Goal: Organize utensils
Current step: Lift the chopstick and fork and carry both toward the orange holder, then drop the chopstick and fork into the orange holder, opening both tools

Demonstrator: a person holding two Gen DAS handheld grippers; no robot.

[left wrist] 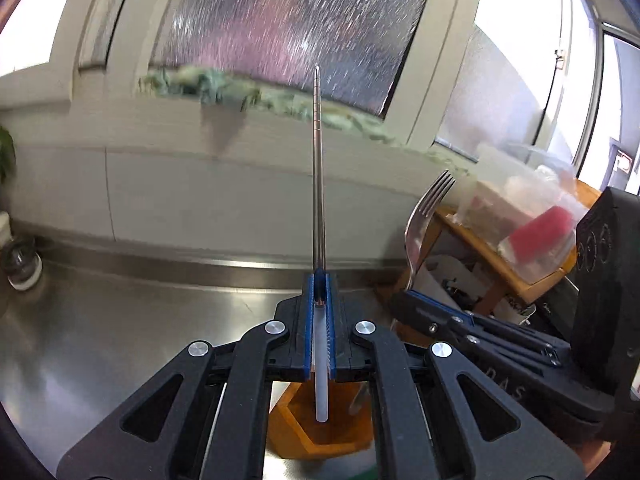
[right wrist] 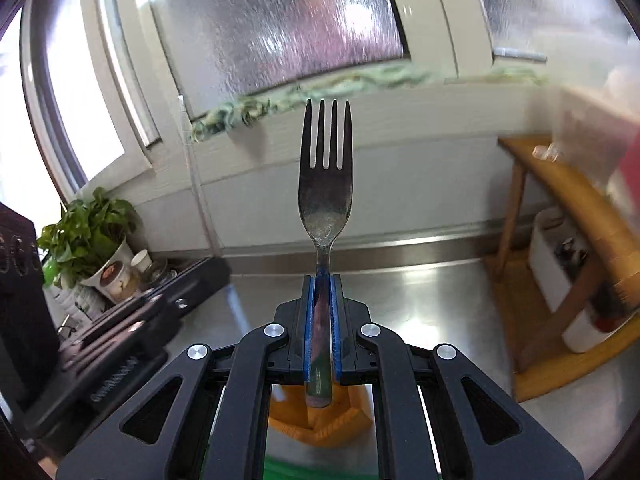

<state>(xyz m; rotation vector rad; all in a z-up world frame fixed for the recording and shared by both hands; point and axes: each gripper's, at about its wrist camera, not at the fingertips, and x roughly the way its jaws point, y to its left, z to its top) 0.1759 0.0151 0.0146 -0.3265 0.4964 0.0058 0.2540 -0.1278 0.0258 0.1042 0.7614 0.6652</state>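
Your left gripper (left wrist: pixel 320 280) is clamped on a metal chopstick (left wrist: pixel 318 168), its blue pads pressed against the shaft, with the ringed tip pointing up toward the frosted window (left wrist: pixel 280 24). A white end of the chopstick hangs below the jaws, over a wooden holder (left wrist: pixel 296 424) standing on the steel counter (left wrist: pixel 120 320). Your right gripper (right wrist: pixel 322 282) is closed on a fork (right wrist: pixel 326 184), tines up, with the handle running down between the blue pads and its end hanging just above an orange-brown wooden holder (right wrist: pixel 320 424).

The only writing you can make out is embossed lettering on the side of the right gripper's body in the left wrist view, which looks like "DAS"; it is too faint to read with confidence. The cup around the plant has a printed picture, too small to read.

The left wrist view shows you the fork (left wrist: pixel 424 216) from the side, just right of the chopstick, along with the right gripper (left wrist: pixel 412 300) holding it, and a wooden shelf (left wrist: pixel 480 240) by the counter's right edge carrying clear plastic bags (left wrist: pixel 528 216) with something red inside. The right wrist view shows what the other misses: a potted plant (right wrist: pixel 92 236) in a white cup at the counter's far left corner, and a white container (right wrist: pixel 560 280) under the shelf (right wrist: pixel 560 184). The chopstick does not appear there; only the left gripper's dark body (right wrist: pixel 120 320) does
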